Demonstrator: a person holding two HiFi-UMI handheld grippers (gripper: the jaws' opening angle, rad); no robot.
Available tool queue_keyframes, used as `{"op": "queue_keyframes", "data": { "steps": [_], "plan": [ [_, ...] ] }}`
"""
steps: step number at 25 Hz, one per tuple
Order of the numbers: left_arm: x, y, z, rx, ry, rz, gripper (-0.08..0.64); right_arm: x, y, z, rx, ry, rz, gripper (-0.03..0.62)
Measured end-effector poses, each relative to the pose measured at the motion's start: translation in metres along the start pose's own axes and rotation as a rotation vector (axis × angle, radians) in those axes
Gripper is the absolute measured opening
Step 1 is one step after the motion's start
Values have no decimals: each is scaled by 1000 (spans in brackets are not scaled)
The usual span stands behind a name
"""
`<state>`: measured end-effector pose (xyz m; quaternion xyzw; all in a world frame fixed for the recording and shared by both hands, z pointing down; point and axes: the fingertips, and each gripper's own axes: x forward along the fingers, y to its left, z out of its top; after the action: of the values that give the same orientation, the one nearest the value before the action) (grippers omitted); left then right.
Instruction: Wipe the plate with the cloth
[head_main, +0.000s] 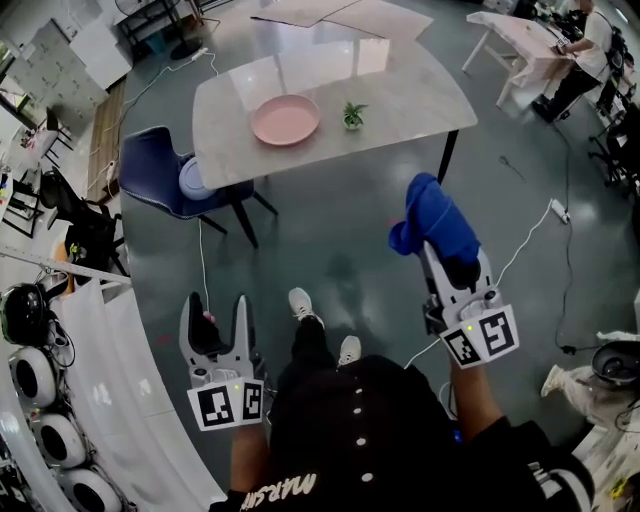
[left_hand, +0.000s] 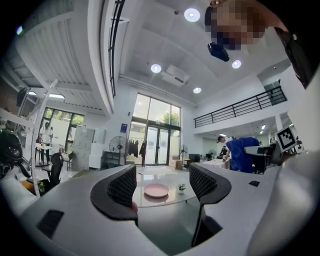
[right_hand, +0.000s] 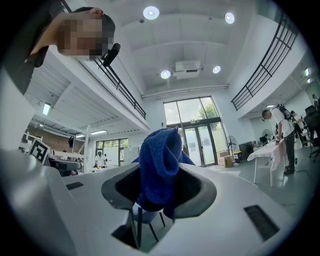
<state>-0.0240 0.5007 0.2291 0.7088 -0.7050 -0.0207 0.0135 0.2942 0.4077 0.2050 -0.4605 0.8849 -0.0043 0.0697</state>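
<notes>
Currently the pink plate (head_main: 285, 119) lies on the desk (head_main: 400, 90) beside a small plant (head_main: 353, 115), well apart from both tools. Right tool (head_main: 440, 250) pinches a bunched blue cloth (head_main: 432, 218), with the wad sticking out past the tips, likely so soft fabric meets the plate first. Left tool (head_main: 214, 305) is spread with nothing between the jaws and held low, probably free to steady the plate. Wiping not begun; walk-up needed.

Large open lab-like work hall: high ceiling (left_hand: 165, 45), mezzanine railing (left_hand: 240, 107), glass doors (left_hand: 155, 145), tables (head_main: 515, 40) with people (head_main: 585, 35) working, power strip (head_main: 558, 210) on grey floor (head_main: 340, 230).
</notes>
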Motion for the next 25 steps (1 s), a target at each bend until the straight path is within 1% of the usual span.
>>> {"op": "queue_keyframes", "data": {
  "steps": [5,12,17,25],
  "plan": [
    [43,20,1,-8,-5,-15,341,42,-6,-1,-9,-9,-14,163],
    [107,51,2,-3,13,-9,342,111,-20,1,-36,-9,-18,163],
    [156,69,-3,-4,32,-16,342,159,-34,-5,-34,-5,-34,163],
    [222,105,4,-2,27,-47,342,225,-35,-7,-35,-5,-53,163]
  ]
}}
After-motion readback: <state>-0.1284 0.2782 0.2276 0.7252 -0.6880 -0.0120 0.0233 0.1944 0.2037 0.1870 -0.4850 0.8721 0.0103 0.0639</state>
